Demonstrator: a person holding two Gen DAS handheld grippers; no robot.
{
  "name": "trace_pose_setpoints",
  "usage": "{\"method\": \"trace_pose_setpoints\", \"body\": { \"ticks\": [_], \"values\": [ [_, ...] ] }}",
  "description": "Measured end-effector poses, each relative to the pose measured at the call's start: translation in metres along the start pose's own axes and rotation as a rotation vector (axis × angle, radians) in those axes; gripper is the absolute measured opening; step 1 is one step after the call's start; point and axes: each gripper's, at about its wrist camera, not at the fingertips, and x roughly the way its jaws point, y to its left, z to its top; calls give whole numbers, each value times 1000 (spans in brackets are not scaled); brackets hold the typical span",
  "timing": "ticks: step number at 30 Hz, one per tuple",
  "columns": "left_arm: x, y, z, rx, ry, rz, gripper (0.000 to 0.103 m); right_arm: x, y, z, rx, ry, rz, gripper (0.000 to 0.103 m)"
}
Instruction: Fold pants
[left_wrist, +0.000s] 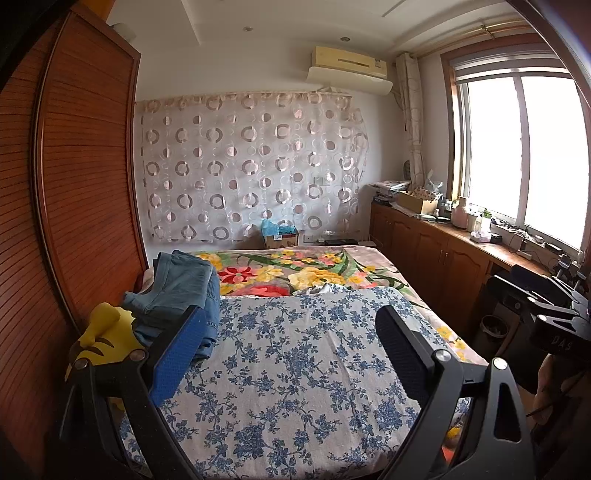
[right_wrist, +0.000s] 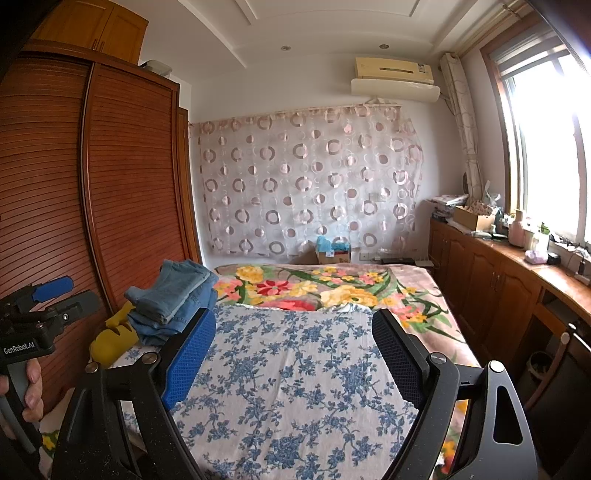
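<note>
A pile of blue denim pants (left_wrist: 181, 291) lies roughly folded on the bed's far left, next to the wardrobe; the right wrist view shows the pants (right_wrist: 173, 295) as a stack of layers. My left gripper (left_wrist: 291, 354) hangs open over the blue floral sheet (left_wrist: 295, 387), its left pad just right of the pile and not touching it. My right gripper (right_wrist: 295, 354) is also open over the sheet (right_wrist: 295, 398), with nothing between its fingers. Both grippers are apart from the pants. A hand (right_wrist: 31, 387) holds the left gripper (right_wrist: 66, 295) at the left edge.
A yellow plush toy (left_wrist: 107, 332) lies by the pile. A bright flowered blanket (left_wrist: 314, 273) covers the far half of the bed. A slatted wooden wardrobe (left_wrist: 85, 177) stands along the left. Cluttered low cabinets (left_wrist: 443, 258) run under the window (left_wrist: 524, 147).
</note>
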Motion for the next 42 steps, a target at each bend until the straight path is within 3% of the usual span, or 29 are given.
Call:
{"method": "trace_pose_setpoints", "body": {
  "ticks": [42],
  "values": [
    [-1,0,1,0,0,0,94,0,-1,-4,-5,-3,5,88]
  ]
}}
